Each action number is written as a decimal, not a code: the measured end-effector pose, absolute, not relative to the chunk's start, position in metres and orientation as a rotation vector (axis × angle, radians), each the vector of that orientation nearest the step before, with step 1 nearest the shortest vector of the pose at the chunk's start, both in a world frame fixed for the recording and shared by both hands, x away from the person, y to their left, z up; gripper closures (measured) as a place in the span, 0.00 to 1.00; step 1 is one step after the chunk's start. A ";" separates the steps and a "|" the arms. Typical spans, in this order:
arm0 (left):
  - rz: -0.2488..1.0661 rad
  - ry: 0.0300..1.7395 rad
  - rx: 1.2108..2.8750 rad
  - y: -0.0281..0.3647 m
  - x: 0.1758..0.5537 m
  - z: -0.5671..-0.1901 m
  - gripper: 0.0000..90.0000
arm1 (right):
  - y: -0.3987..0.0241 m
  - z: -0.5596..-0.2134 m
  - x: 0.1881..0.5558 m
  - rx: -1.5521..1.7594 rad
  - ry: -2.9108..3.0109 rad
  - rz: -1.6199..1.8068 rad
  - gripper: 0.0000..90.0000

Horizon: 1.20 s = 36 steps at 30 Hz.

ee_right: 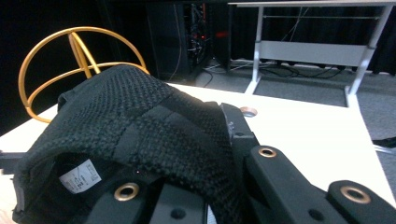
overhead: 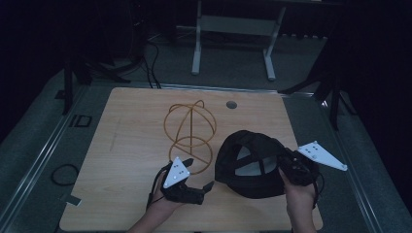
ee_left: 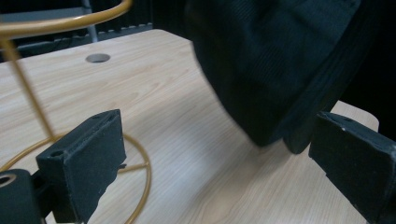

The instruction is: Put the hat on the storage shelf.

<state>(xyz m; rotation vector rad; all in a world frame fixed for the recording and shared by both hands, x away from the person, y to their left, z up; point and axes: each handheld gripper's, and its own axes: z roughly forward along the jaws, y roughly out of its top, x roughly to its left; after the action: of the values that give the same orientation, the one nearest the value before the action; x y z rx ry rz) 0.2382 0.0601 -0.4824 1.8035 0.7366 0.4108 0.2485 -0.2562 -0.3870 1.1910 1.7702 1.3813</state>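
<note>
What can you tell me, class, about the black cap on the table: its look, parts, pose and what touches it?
The black cap is knitted-looking mesh fabric, turned so its hollow inside faces up, showing a pale lining and a white label. It lies at the table's right front. The right gripper pinches its edge; the left gripper is open beside it.

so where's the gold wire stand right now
High view: the gold wire hat stand stands mid-table, left of the black mesh cap, just beyond the left tongs.

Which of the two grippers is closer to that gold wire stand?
Left. The left gripper sits open right beside the gold wire stand, near its base ring. The right gripper is farther off, clamped on the black cap.
</note>
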 end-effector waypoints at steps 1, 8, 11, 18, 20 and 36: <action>0.395 0.730 1.812 0.056 0.240 -0.481 0.04 | -0.255 -0.388 0.249 1.190 1.779 1.383 0.99; 0.378 0.710 1.818 0.041 0.251 -0.477 0.14 | -0.248 -0.391 0.246 1.167 1.812 1.391 0.99; 0.339 0.693 1.839 0.037 0.254 -0.475 0.19 | -0.247 -0.391 0.246 1.162 1.819 1.393 0.99; 0.334 0.724 1.837 0.029 0.257 -0.471 0.41 | -0.247 -0.391 0.242 1.149 1.821 1.400 0.99; 0.348 0.743 1.825 0.028 0.257 -0.470 0.46 | -0.247 -0.391 0.241 1.145 1.828 1.399 0.99; 0.429 0.773 1.756 0.033 0.258 -0.439 0.97 | -0.247 -0.401 0.231 1.130 1.883 1.379 0.98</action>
<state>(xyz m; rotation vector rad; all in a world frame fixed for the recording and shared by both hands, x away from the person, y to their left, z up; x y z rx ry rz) 0.2578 0.0330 -0.4385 1.7564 0.7727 0.4292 0.2309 -0.2469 -0.4009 1.1301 1.8835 1.3792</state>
